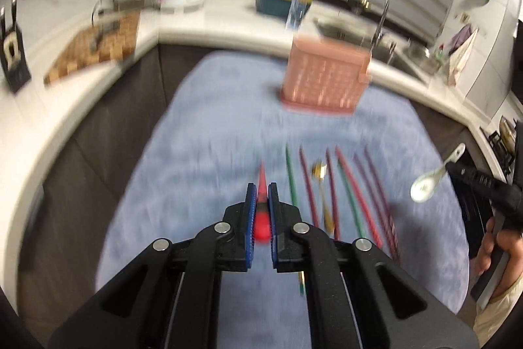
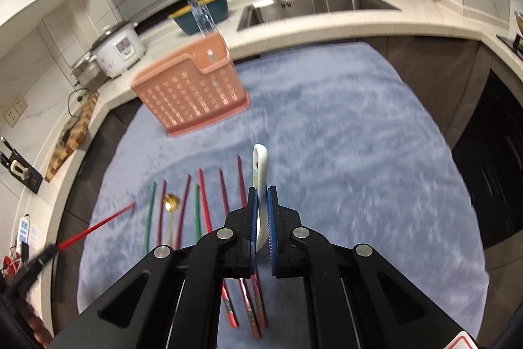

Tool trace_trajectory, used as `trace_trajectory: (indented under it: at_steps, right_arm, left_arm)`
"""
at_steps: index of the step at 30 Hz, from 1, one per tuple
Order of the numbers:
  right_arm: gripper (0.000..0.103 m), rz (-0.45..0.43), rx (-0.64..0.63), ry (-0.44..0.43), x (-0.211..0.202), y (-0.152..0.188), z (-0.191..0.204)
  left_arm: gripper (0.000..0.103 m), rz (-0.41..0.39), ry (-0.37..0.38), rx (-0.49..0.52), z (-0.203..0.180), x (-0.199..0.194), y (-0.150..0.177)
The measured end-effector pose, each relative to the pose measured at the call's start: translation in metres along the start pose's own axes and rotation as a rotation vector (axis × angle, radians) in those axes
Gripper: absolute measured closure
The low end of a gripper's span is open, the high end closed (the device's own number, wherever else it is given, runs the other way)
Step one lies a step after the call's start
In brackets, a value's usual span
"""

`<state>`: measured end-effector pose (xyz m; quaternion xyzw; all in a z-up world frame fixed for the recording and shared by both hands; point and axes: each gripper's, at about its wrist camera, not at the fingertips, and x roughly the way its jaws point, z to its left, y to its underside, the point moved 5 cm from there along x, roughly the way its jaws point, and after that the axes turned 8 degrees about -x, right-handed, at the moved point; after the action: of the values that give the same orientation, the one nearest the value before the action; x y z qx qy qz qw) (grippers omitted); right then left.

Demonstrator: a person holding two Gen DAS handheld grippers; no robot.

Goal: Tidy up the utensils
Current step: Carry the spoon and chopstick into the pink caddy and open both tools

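Left wrist view: left gripper (image 1: 261, 195) with fingers closed on a red chopstick (image 1: 262, 182), held clear above the blue towel (image 1: 212, 126) covering the surface. Right wrist view: right gripper (image 2: 261, 201) with fingers clamped on a white ceramic spoon (image 2: 260, 172), bowl end back between the fingers, handle pointing forward toward the pink holder (image 2: 189, 90). Holder upright at the far end of the towel, well apart from both grippers; contents hidden behind the perforated wall, so impossible to tell whether anything already sits inside. Remaining on the towel: a row of red and green chopsticks (image 2: 201, 205) lying roughly parallel, plus a gold spoon (image 2: 170, 201) among them. Judged from this layout, early in the job: two utensils lifted but not yet delivered, nearly the whole row untouched. Left to do, most likely: carry the held chopstick and white spoon to the holder, drop them in, then repeat for the row and the gold spoon. Heavy motion blur in the left view, so fine detail there uncertain.
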<state>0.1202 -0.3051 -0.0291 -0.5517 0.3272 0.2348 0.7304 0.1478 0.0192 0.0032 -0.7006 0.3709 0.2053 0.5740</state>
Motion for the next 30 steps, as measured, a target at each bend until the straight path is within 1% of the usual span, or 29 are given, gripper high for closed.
trace_trajectory:
  at_steps: [4, 5, 10, 14, 17, 21, 23, 26, 30]
  right_arm:
    - [0.097, -0.055, -0.023, -0.022, -0.005, -0.035, 0.010]
    - [0.097, -0.069, -0.029, -0.028, -0.005, -0.046, 0.013]
    - [0.097, -0.125, -0.071, -0.030, 0.004, -0.096, 0.030]
    - [0.097, -0.162, -0.095, -0.027, 0.019, -0.142, 0.043]
    - [0.097, -0.185, -0.124, -0.007, 0.035, -0.173, 0.053]
    - [0.097, -0.191, -0.141, 0.012, 0.062, -0.203, 0.059]
    - [0.097, -0.187, -0.143, 0.018, 0.074, -0.209, 0.060]
    - [0.097, -0.167, -0.146, 0.021, 0.097, -0.216, 0.059]
    - [0.097, -0.124, -0.149, 0.035, 0.128, -0.216, 0.057]
  left_arm:
    - [0.096, -0.107, 0.014, 0.027, -0.014, -0.010, -0.056]
    - [0.096, -0.143, 0.013, 0.040, -0.019, -0.012, -0.074]
    - [0.096, -0.272, 0.033, 0.073, -0.046, -0.021, -0.143]
    - [0.096, -0.350, 0.075, 0.078, -0.067, -0.025, -0.185]
    - [0.096, -0.397, 0.103, 0.070, -0.083, -0.017, -0.218]
    - [0.096, -0.425, 0.137, 0.069, -0.098, 0.000, -0.243]
    - [0.096, -0.429, 0.146, 0.070, -0.103, 0.013, -0.252]
    - [0.096, -0.412, 0.152, 0.067, -0.106, 0.033, -0.257]
    - [0.096, -0.358, 0.143, 0.068, -0.108, 0.068, -0.253]
